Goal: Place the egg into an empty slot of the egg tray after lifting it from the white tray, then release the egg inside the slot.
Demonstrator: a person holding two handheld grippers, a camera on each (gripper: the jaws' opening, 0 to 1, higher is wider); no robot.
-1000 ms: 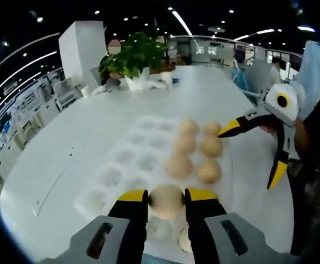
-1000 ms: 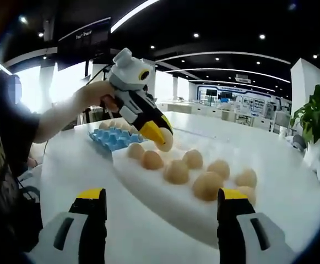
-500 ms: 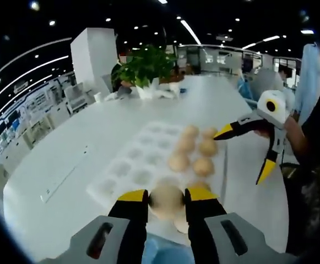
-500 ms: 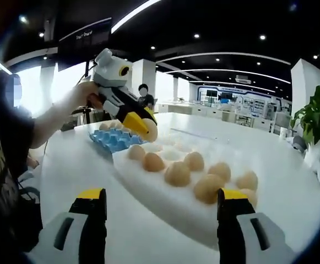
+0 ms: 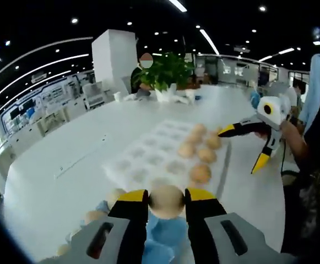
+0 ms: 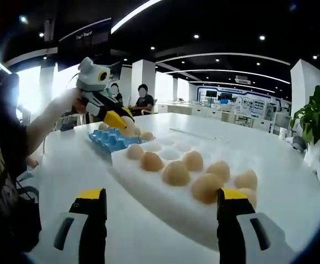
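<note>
Smooth tan egg (image 5: 166, 201) — between yellow-tipped fingers (image 5: 133, 197)

The egg (image 5: 166, 201) between the left gripper (image 5: 166, 198) pads has a matt, pale tan shell. The gripper's pads look like glossy yellow plastic over black and grey plastic bodies. The white tray (image 6: 165, 190) is smooth matt moulded plastic or foam. The blue egg tray (image 6: 109, 140) looks like matt plastic. The worktop (image 6: 281, 159) is smooth, white, faintly sheened.

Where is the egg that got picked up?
The egg is pinched in the left gripper, above the blue egg tray and just short of the white tray.
</note>
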